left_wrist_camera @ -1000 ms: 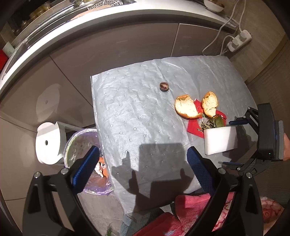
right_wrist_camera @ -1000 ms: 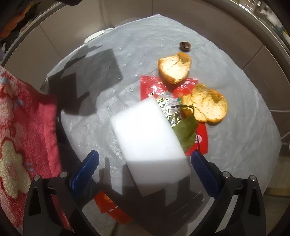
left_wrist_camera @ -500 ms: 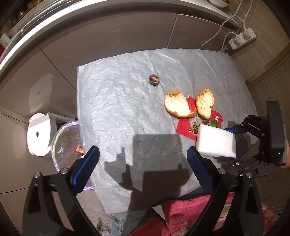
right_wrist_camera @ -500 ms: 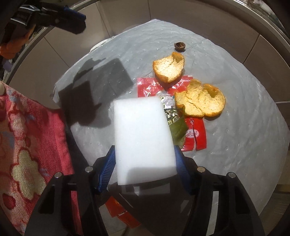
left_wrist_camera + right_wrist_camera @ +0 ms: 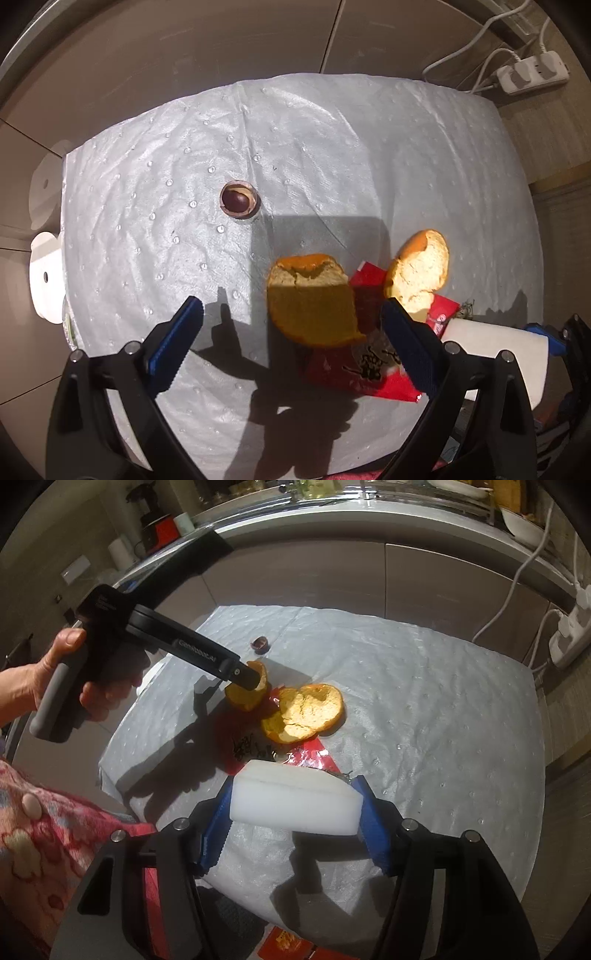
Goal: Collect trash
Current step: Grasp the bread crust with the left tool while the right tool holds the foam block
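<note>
Two orange peel pieces lie on the silver-covered table (image 5: pixel 332 155): one (image 5: pixel 310 302) sits between my left gripper's open jaws, the other (image 5: pixel 419 273) just right of it. They lie partly on a red wrapper (image 5: pixel 365 365) with dark scraps. A nut shell (image 5: pixel 239 199) lies further off. My left gripper (image 5: pixel 291 339) is open, low over the near peel. My right gripper (image 5: pixel 295 812) is shut on a white sponge block (image 5: pixel 295 799), held just short of the wrapper (image 5: pixel 314 755) and the peels (image 5: pixel 306 712).
A white stand (image 5: pixel 46 280) sits off the table's left edge. A power strip (image 5: pixel 532 75) with cables hangs at the back right by the cabinets. A red patterned cloth (image 5: pixel 48 834) is at the near left. A red packet (image 5: pixel 288 945) lies below the table edge.
My left gripper has come down and forward until its jaws straddle the near orange peel. My right gripper has shut on the white sponge and tilted it flat, near the wrapper.
</note>
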Demonstrator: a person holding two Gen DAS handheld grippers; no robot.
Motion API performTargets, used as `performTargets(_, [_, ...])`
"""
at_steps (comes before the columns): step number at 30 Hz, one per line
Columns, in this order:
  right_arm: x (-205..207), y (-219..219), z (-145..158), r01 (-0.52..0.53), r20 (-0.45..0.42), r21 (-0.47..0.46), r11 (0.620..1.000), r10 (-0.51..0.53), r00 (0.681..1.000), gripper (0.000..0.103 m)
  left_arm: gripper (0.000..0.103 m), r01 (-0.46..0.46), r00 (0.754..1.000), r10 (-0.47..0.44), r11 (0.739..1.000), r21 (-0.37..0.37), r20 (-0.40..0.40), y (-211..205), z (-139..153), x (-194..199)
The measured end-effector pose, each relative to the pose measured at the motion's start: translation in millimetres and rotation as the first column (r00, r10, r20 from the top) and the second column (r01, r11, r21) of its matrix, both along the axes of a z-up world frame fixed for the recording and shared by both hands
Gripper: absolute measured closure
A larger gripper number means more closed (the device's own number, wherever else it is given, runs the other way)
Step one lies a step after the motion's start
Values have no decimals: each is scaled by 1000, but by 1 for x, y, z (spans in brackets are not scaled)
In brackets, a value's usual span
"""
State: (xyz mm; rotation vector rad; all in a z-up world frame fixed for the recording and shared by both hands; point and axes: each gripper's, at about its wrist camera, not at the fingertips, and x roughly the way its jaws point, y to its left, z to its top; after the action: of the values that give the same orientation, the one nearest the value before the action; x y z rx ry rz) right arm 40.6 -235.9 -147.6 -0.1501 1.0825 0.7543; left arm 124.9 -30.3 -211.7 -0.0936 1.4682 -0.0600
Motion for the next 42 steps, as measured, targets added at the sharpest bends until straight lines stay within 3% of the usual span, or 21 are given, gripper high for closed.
performTargets(2, [5,-9,-1,25,-14,29,999,-24,1000,40,15,-1,1000,1,1000,11,-21,-4,-9,5])
performTargets(6, [8,-10,1,34,-29,55,998,-32,999,40,37,11,998,-11,1000,8,-56,-9,-21,7])
performTargets(9, [9,-8,2,31,-41,66,997,-28,999,40,52,32,999,-31,999,15,-36,-14,-20,5])
performTargets(18, [12,0,-2,47,-75,106,993,-39,996,40,74,50,999,-50,998,-48,-4,-8,-8,2])
performTargets(19, [12,0,-2,52,-79,110,993,-44,996,40,80,53,999,-53,998,-44,0,-7,-7,1])
performTargets(20, [13,-1,-2,57,-84,114,992,-48,995,40,98,55,998,-55,998,-44,4,-3,-5,1])
performTargets(22, [15,-1,0,69,-90,124,990,-58,994,40,97,50,999,-50,995,-85,-3,4,-4,-2])
performTargets(28, [18,-2,2,101,-103,136,985,-87,991,40,97,36,999,-37,994,-104,-7,26,-5,-13])
performTargets(35, [15,-5,7,124,-110,155,980,-108,988,40,97,46,999,-47,990,-133,-1,21,-4,-9])
performTargets(42, [18,-6,24,146,-97,181,973,-130,987,40,97,61,997,-50,983,-172,64,47,34,-35])
